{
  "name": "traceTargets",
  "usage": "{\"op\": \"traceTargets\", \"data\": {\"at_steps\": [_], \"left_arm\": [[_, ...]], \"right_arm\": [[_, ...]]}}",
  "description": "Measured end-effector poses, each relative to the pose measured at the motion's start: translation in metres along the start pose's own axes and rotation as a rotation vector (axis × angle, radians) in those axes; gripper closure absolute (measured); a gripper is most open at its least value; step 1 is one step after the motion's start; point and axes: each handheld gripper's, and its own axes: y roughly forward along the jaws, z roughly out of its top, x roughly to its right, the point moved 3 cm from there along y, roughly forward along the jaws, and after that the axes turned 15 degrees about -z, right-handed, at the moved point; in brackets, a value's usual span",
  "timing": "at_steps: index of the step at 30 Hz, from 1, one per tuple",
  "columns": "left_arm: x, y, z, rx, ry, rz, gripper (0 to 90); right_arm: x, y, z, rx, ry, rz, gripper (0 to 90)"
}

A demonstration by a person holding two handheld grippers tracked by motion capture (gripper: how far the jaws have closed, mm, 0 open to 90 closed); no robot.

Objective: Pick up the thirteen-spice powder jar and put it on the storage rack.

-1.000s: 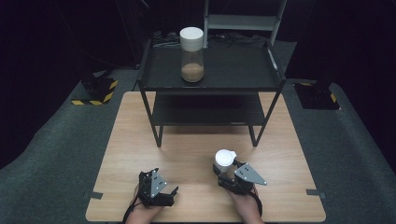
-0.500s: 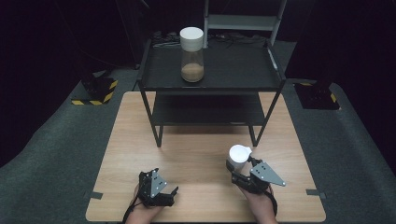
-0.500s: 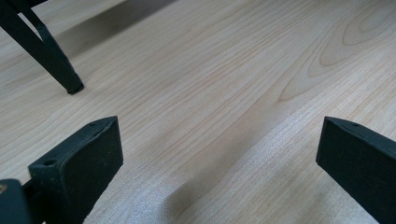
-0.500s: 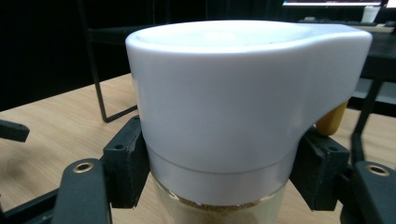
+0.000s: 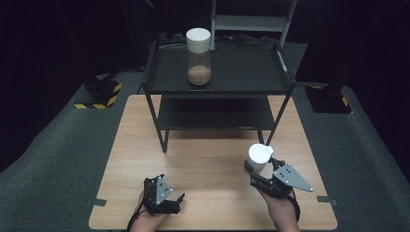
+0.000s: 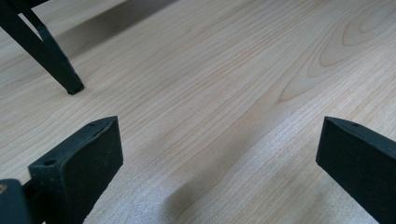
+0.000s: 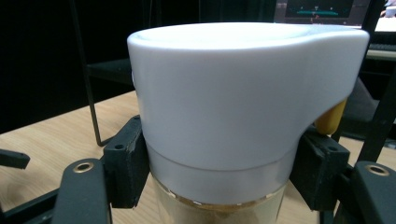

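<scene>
Jar, white-lidded [image 5: 258,158]: clear body with pale brown contents, pinched just under its lid between the jaws of the right gripper [image 5: 261,170]; now off the table [image 5: 212,159] and nearer the right front edge than a second ago, when it sat lower and further left. Judged: lift under way, likely bound for the shelf unit.

Shelf unit, black, two-tier [image 5: 217,92]: stands on the far half of the table. Top tier carries a second jar [image 5: 198,55], upright, white lid, brown powder in its base.

Table: light wood grain, bare between the grippers.

Left gripper [image 5: 167,199]: rests at the near left edge, jaws spread, nothing between them.

Room: dark; grey carpet around the table, yellow-and-black striped base [image 5: 99,99] at far left.
</scene>
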Motion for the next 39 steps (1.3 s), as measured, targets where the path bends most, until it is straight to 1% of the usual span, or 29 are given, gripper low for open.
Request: {"op": "traceTargets", "data": {"at_steps": [22, 39], "left_arm": [[-0.001, -0.001, -0.001, 0.007, -0.004, -0.005, 0.9], [-0.002, -0.001, -0.002, 0.012, -0.007, -0.008, 0.9]], "right_arm": [[0.010, 0.000, 0.050, 0.065, -0.005, 0.014, 29.5], [0.014, 0.002, 0.082, 0.107, 0.001, 0.021, 29.5]]}}
